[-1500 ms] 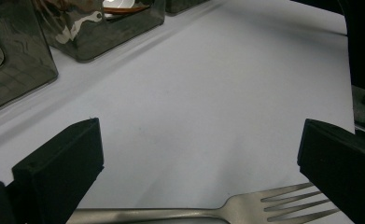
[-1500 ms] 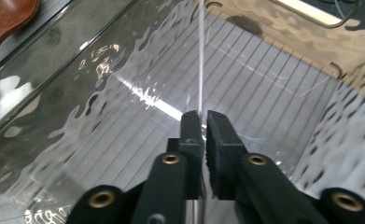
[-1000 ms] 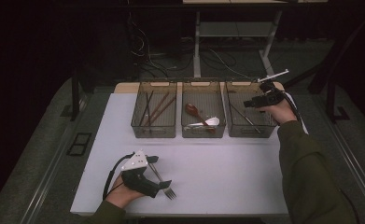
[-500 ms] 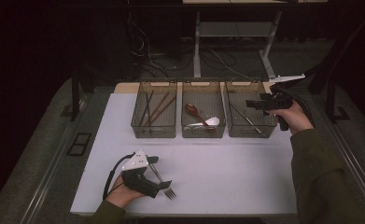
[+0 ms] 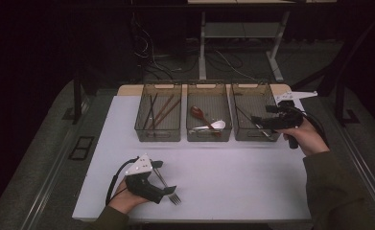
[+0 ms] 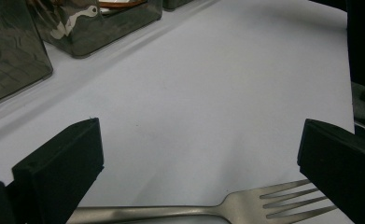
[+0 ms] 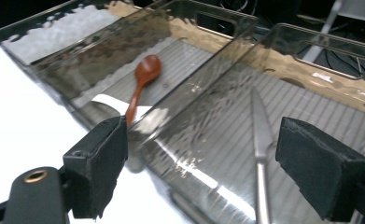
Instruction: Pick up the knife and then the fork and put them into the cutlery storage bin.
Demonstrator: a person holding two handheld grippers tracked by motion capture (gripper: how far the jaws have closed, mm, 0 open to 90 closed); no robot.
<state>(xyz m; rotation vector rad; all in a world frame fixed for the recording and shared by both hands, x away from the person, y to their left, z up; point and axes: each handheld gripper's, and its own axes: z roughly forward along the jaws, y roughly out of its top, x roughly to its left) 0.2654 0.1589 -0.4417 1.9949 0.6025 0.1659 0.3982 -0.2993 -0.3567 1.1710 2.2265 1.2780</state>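
Observation:
A metal fork [image 5: 174,197] lies on the white table [image 5: 233,177] near its front left. My left gripper [image 5: 164,177] stands open around it, and in the left gripper view the fork [image 6: 245,207] lies across between the wide jaws of the left gripper [image 6: 201,135], untouched. My right gripper [image 5: 256,120] hovers over the front of the right bin [image 5: 247,86]. It is open, its jaws have just been opening, and nothing is gripped. In the right gripper view a knife [image 7: 262,135] lies in that bin below the right gripper [image 7: 203,140].
Three smoky clear bins stand in a row at the back. The left bin [image 5: 158,86] holds chopsticks [image 5: 162,110]. The middle bin [image 5: 208,86] holds a brown spoon [image 7: 142,81] and a white spoon [image 5: 213,127]. Table legs and cables lie behind.
My right hand has drawn back from the far right of the right bin toward its near edge, with the jaws spreading. The left hand and the fork have stayed put.

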